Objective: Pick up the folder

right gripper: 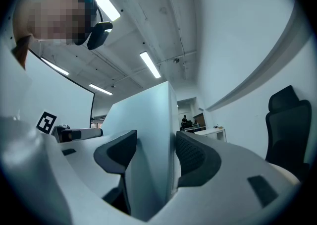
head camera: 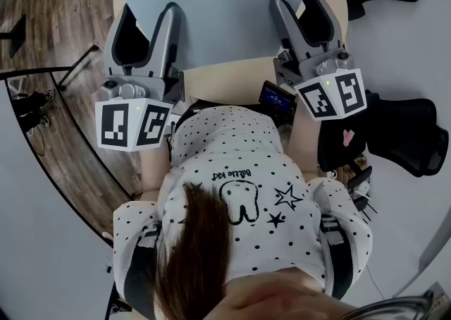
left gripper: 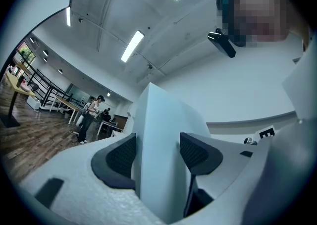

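A pale blue folder (head camera: 218, 1) is held up in front of me and fills the top middle of the head view. My left gripper (head camera: 149, 29) is shut on its left edge and my right gripper (head camera: 304, 19) on its right edge. In the left gripper view the folder (left gripper: 158, 135) stands on edge between the two dark pads, which press on both faces, with the left gripper (left gripper: 157, 152) clamped on it. The right gripper view shows the same: the folder (right gripper: 148, 135) is pinched in the right gripper (right gripper: 154, 152). Both views point up at the ceiling.
A tan table (head camera: 225, 77) lies under the folder, with a small black device (head camera: 276, 99) on it. A black office chair (head camera: 409, 132) stands at the right and shows as the chair (right gripper: 287, 125). Wooden floor (head camera: 49, 22) lies left. A person (left gripper: 91, 115) stands far off.
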Demonstrator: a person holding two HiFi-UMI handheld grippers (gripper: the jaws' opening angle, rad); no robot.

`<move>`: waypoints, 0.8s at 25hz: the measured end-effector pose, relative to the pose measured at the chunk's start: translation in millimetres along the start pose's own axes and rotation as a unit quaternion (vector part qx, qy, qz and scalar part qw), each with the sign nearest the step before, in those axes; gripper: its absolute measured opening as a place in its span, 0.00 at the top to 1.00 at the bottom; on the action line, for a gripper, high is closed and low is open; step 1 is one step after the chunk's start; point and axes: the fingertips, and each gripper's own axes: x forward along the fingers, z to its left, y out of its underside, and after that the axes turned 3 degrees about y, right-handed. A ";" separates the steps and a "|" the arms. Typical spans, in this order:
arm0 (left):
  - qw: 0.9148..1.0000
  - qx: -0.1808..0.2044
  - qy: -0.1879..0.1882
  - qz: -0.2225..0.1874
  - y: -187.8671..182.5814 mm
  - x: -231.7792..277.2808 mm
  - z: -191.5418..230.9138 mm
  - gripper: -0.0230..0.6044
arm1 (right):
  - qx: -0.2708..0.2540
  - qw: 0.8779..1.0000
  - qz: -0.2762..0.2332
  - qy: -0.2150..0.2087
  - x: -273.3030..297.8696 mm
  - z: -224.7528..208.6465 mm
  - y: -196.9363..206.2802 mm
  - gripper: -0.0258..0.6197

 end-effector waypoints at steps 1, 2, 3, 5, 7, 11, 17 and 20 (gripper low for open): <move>1.000 0.000 0.000 0.000 0.3 0.0 -0.3 0.52 | 0.001 1.000 0.001 0.000 -0.1 -0.5 0.4 0.57; 1.000 0.000 0.000 0.000 1.0 0.4 -0.7 0.52 | 0.001 1.000 0.002 0.000 -0.2 -1.4 1.2 0.57; 1.000 -0.001 -0.001 0.001 2.0 1.0 -1.2 0.52 | 0.002 1.000 0.003 0.001 -0.2 -2.7 2.1 0.57; 1.000 -0.001 -0.001 0.003 4.5 2.5 -1.4 0.52 | 0.004 1.000 0.005 0.001 -0.2 -5.2 4.3 0.57; 1.000 -0.002 -0.002 0.004 6.4 3.4 -0.8 0.52 | 0.005 1.000 0.006 0.001 0.2 -6.5 5.6 0.57; 1.000 -0.004 -0.003 0.004 6.2 1.9 -0.3 0.52 | 0.006 1.000 0.004 0.002 0.4 -5.0 4.0 0.57; 1.000 -0.007 -0.002 0.003 7.5 2.2 0.1 0.52 | 0.010 1.000 0.003 0.003 0.6 -6.3 5.7 0.57; 1.000 -0.007 -0.002 0.002 6.0 2.1 1.5 0.52 | 0.011 1.000 0.004 0.003 1.3 -5.0 5.7 0.57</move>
